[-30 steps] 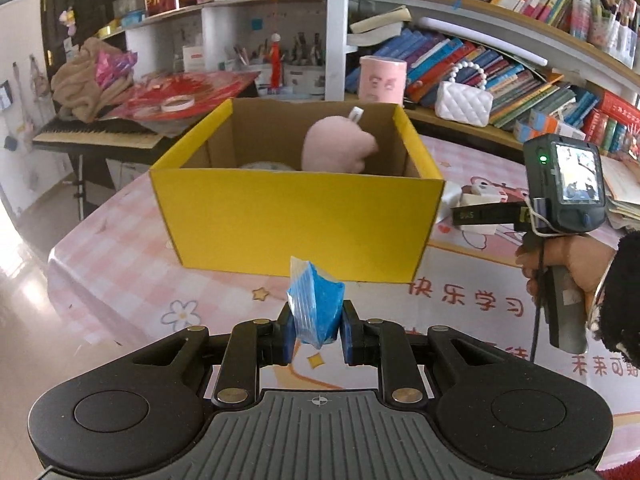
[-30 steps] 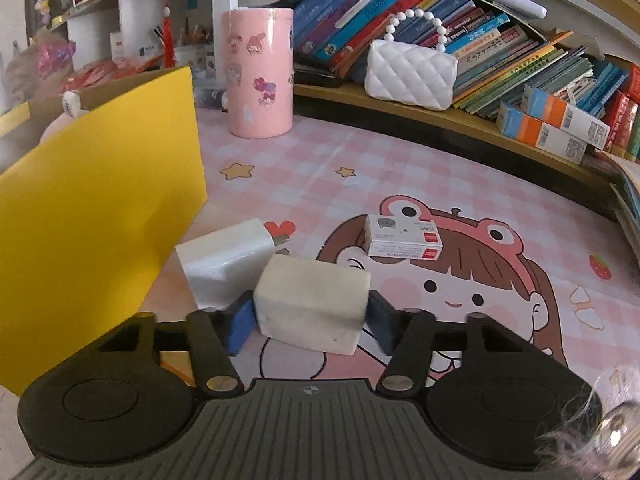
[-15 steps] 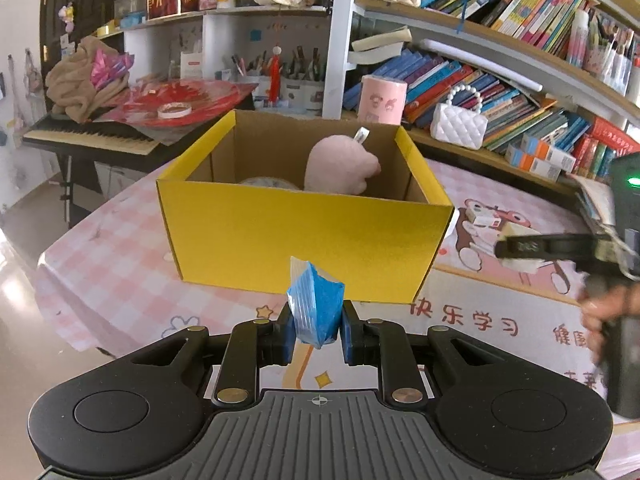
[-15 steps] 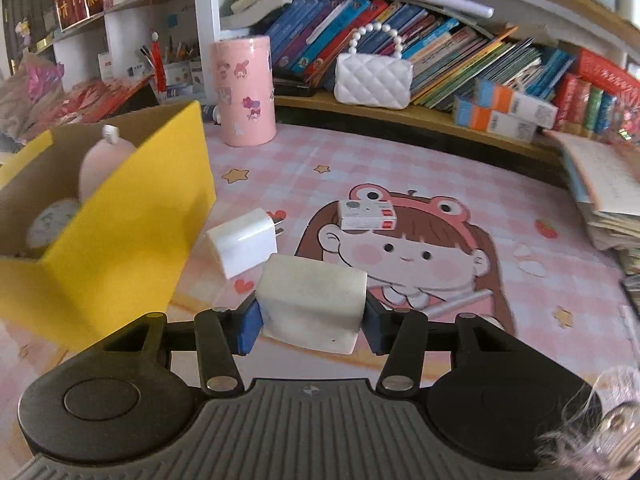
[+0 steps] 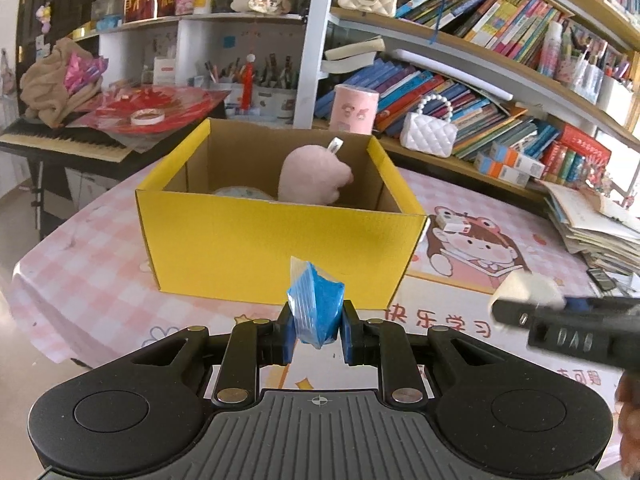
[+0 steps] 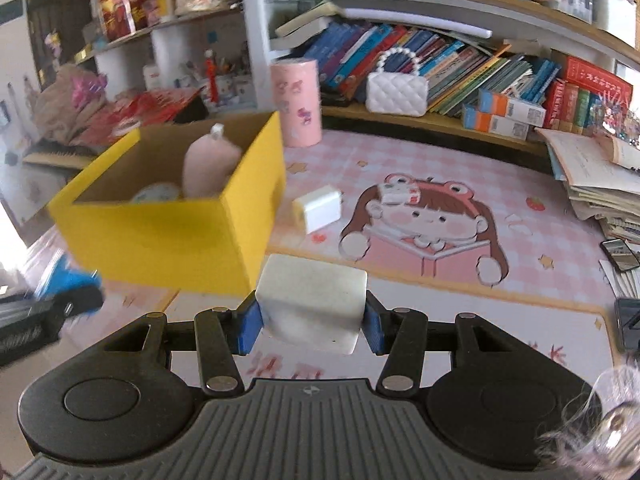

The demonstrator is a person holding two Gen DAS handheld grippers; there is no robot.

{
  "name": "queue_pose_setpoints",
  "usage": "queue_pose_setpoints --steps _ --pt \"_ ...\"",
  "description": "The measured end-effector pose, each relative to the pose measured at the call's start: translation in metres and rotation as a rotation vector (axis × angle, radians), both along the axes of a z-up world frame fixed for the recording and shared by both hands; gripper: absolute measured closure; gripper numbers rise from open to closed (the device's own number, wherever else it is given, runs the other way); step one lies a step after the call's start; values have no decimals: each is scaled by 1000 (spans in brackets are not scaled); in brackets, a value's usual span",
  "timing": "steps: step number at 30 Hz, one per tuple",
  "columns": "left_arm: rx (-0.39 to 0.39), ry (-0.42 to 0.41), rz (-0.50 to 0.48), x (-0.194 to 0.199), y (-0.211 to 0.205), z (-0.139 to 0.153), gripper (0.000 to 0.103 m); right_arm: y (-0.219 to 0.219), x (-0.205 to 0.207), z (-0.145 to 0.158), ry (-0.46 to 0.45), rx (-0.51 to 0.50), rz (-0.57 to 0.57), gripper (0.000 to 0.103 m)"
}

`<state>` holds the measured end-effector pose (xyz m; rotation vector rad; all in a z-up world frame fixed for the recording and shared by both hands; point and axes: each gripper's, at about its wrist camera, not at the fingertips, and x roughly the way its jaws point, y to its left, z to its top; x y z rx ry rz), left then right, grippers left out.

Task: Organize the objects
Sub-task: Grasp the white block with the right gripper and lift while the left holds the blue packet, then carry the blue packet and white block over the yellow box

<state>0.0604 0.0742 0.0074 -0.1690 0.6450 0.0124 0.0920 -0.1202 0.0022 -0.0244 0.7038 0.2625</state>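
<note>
My left gripper is shut on a small blue plastic packet, held in front of the yellow cardboard box. A pink plush toy and a round pale object lie inside the box. My right gripper is shut on a white rectangular block, lifted above the pink mat to the right of the box. In the left wrist view the right gripper with the block shows at the right edge. A white charger and a small red-and-white box lie on the mat.
A pink cylinder and a white quilted handbag stand by the bookshelf behind the table. Stacked papers and books fill the right edge, with a phone near them. A keyboard with cloth and red items stands at the left.
The right gripper has lifted the white block off the mat and drawn back from the charger and the box. The left gripper stays in place with the blue packet, tilted slightly.
</note>
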Motion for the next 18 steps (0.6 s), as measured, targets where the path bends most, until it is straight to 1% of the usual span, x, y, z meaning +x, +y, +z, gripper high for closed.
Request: queue_pose_setpoints --steps 6,18 --pt "-10 -13 -25 -13 9 3 83 15 -21 3 -13 -19 21 55" --pt "-16 -26 -43 -33 36 6 83 41 -49 5 -13 -11 19 55"
